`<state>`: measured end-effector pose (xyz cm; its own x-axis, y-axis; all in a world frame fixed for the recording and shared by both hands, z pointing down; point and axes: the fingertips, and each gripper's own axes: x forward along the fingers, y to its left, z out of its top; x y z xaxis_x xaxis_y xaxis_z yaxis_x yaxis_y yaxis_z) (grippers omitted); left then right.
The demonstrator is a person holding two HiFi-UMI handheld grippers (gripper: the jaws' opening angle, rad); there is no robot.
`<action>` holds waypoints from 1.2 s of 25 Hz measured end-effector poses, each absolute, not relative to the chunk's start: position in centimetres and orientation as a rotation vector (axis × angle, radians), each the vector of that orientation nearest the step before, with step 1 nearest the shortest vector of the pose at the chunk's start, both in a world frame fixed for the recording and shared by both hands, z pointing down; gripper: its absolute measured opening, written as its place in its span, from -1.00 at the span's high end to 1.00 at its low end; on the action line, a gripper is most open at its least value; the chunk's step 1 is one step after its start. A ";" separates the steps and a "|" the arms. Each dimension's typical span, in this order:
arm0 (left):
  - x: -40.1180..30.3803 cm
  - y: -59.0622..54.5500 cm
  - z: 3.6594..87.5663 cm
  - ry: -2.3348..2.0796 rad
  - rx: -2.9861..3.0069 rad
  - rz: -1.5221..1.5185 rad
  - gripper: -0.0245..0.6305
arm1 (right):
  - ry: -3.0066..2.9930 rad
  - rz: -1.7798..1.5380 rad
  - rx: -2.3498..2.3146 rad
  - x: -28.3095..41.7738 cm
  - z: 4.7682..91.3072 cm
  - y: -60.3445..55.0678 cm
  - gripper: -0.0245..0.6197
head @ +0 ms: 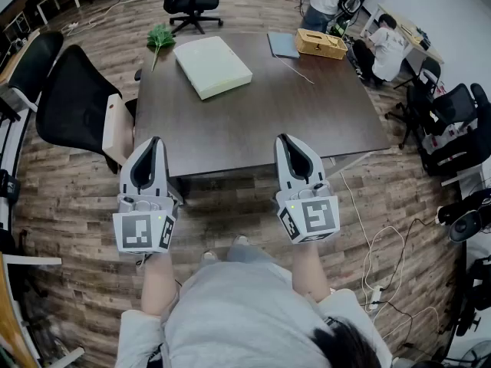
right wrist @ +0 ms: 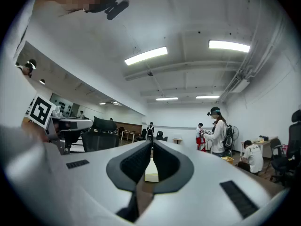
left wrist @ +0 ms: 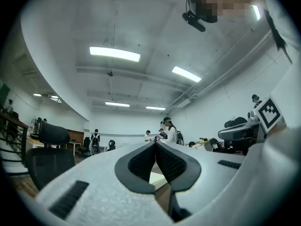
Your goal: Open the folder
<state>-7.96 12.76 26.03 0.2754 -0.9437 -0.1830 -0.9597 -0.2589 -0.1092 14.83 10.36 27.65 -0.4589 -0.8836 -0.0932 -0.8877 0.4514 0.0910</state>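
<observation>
taking the dark table [head: 253, 121] as a clock face with 6 o'clock at the person, the cream folder [head: 212, 66] lies flat and closed at about 11 o'clock, set askew to the table edges and well apart from both claws. the left gripper [head: 154, 144] hovers over the near edge at about 7 o'clock, its 2 jaws drawn together at the tips with nothing between them. the right gripper [head: 288, 141] hangs at about 5 o'clock, likewise pinched together and empty. in both gripper views a sliver of the folder shows through the slit between the pads, so both point roughly at it. the step in hand looks like the reach-in, since nothing is touched yet. to do it well, i judge both arms should go forward and leftward, with the jaws parted before they arrive. which side is the spine cannot be told from here, so that is worth checking on approach. 1 claw should then pin the lower cover while the other catches only the top cover at its free edge and swings it over. the blue-grey notebook [head: 283, 44] and wicker box [head: 321, 44] at 1 o'clock look far enough off not to hinder that swing.
</observation>
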 end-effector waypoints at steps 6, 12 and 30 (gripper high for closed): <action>-7.7 13.2 26.1 1.770 -2.347 0.118 0.90 | 2.640 0.202 -1.614 14.8 27.5 10.9 0.86; -7.4 13.3 26.1 1.759 -2.355 0.116 0.90 | 2.647 0.207 -1.607 14.8 27.6 10.9 0.86; -3.0 9.3 26.0 1.768 -2.327 0.107 0.90 | 2.708 0.148 -1.455 16.6 28.4 6.1 0.86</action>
<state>-3.04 9.26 25.99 0.2751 -0.9429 -0.1879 -0.9587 -0.2543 -0.1276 16.56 6.14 28.36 -0.5512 -0.8281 -0.1019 -0.8343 0.5486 0.0542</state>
